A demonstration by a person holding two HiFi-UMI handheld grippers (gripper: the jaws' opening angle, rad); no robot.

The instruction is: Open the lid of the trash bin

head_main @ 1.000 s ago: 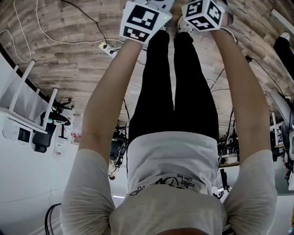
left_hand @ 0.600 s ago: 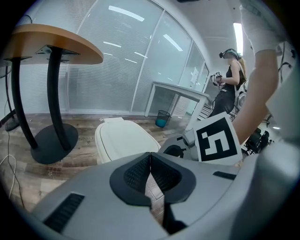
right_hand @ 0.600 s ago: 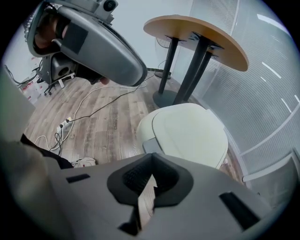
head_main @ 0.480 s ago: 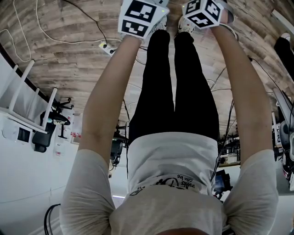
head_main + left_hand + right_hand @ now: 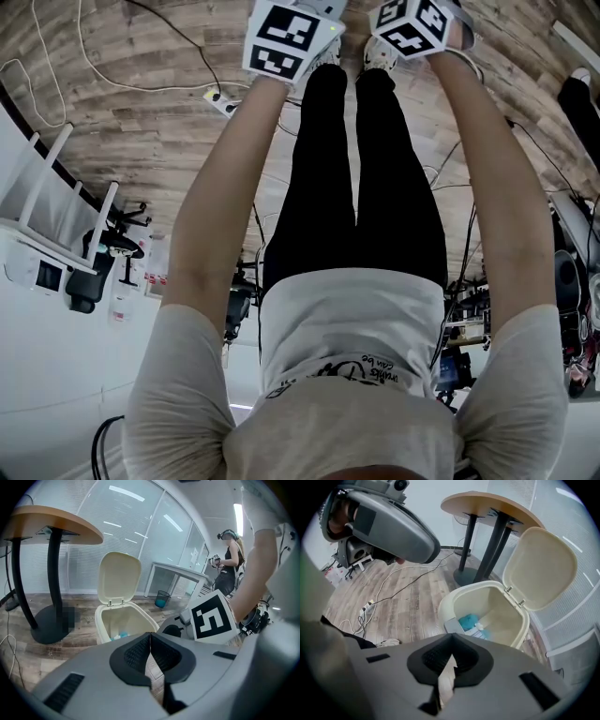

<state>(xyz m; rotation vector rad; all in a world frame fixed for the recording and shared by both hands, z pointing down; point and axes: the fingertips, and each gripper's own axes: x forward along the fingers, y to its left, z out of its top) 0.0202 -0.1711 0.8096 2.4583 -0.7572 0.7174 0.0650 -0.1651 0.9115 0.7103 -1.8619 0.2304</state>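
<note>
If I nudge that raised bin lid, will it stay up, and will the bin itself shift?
The lid stands upright on its hinges, so a light forward push would probably drop it shut. It looks like thin stiff plastic, likely light. The bin holds only a few scraps, so it may slide or tip if shoved.

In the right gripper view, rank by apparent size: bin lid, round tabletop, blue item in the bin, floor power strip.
1. bin lid, though it is nearer the camera than the table
2. tabletop
3. blue item
4. power strip
</note>
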